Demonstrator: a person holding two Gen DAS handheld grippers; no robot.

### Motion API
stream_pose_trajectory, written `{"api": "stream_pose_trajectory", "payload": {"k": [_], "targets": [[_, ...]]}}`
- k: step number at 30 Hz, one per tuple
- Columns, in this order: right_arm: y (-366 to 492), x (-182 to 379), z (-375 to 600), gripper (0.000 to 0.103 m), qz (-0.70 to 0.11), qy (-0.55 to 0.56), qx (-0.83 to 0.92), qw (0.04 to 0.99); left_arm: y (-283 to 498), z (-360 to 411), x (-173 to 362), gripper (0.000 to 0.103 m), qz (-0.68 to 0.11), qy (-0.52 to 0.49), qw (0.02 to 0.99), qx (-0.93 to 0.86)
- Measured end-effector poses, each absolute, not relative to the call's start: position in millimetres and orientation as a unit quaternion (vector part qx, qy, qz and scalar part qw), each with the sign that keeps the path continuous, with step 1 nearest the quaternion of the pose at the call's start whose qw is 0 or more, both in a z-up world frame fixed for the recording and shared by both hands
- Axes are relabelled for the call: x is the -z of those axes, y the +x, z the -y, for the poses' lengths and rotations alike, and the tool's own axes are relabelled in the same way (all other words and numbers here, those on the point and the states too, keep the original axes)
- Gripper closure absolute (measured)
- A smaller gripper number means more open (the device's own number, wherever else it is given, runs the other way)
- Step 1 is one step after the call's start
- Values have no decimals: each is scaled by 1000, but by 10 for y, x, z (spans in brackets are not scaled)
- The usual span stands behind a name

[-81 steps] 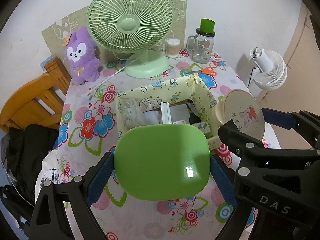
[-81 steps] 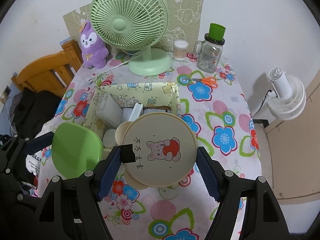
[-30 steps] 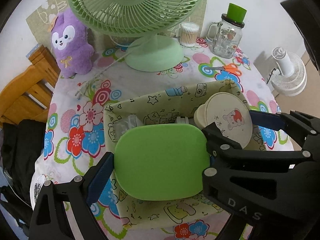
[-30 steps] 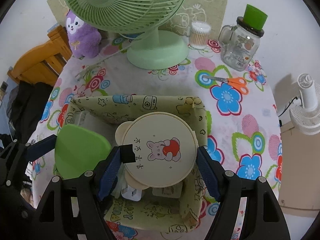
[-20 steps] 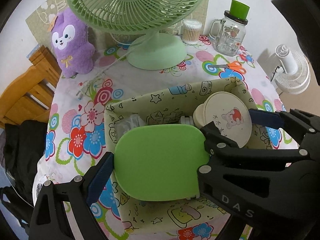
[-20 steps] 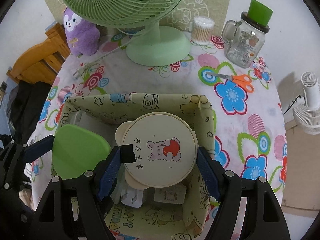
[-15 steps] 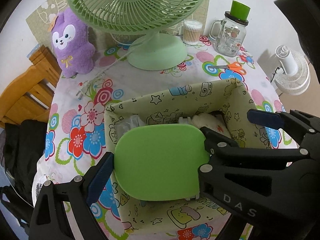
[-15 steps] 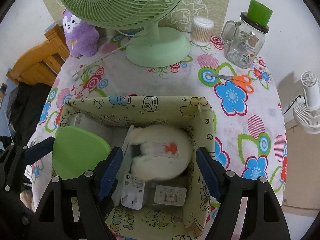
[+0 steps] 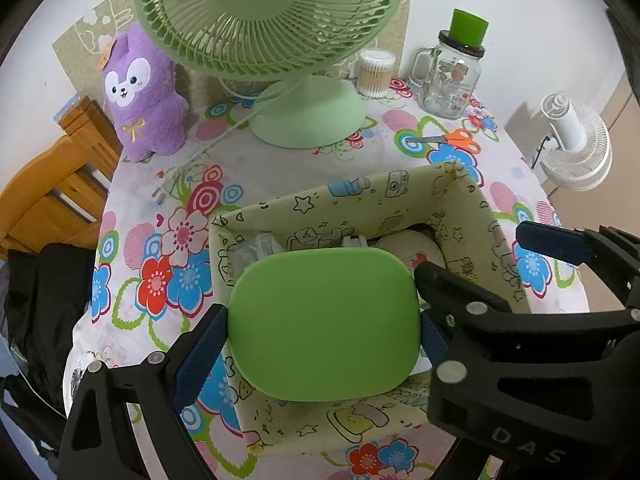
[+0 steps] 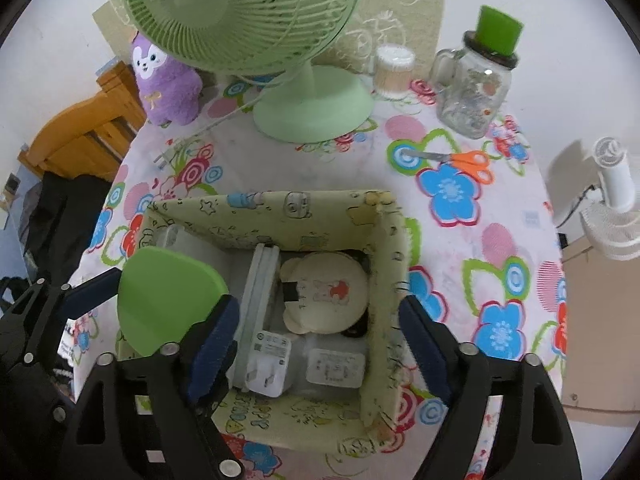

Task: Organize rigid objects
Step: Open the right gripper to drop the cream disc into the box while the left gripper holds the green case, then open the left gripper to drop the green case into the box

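Note:
My left gripper (image 9: 324, 332) is shut on a green rounded-square lid (image 9: 325, 323) and holds it over the pale green patterned storage box (image 9: 472, 204). The lid also shows in the right wrist view (image 10: 164, 296), over the box's left part. My right gripper (image 10: 320, 332) is open and empty above the box (image 10: 384, 248). A cream round lid with a bear picture (image 10: 324, 292) lies inside the box, beside white chargers (image 10: 268, 364) and a white flat case (image 10: 258, 280). In the left wrist view the cream lid (image 9: 412, 246) peeks out behind the green lid.
A green desk fan (image 10: 256, 20), a purple plush (image 10: 166, 80), a cotton swab jar (image 10: 392, 68), a glass mug jar with a green top (image 10: 476, 80) and orange scissors (image 10: 460, 160) stand behind the box. A wooden chair (image 10: 80, 140) is at the left. A white fan (image 10: 612, 208) stands on the right.
My right gripper opened and the cream bear lid dropped from it into the box. Both grippers moved forward over the box. The left gripper still holds the green lid.

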State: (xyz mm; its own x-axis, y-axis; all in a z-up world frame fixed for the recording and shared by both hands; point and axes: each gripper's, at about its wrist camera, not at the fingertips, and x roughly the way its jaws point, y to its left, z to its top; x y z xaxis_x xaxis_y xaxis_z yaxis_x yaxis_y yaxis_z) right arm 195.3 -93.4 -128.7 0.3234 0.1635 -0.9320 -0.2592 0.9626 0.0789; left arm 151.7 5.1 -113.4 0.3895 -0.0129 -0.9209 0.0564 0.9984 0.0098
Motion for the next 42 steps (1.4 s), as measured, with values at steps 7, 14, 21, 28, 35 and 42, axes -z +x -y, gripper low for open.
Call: {"api": "stream_pose_trajectory", "payload": {"k": [7,14,21,28,35,42], "targets": [[1856,1185,1075,16,-561,-34,-115,819,1494,59,1100,8,-548,22,835,37],[1806,1174,1239,15,-563,-21,-102,820,1527,156,1154,8,-552,24,833,43],[1825,1237,1374,15,-568,-15,-94,818,1617,240,1281,8,-562,32,825,45],[1908,1353,1460,15,-576,-14,-93,812,1722,314,1415,8,-574,38,817,42],[2007,1429,1539,15,-581,-6,-88,809,1845,386,1504,8,-582,37,811,43],[2051,1485,1588,15,-586,-5,-88,806,1910,448,1582,7,-592,31,803,52]]}}
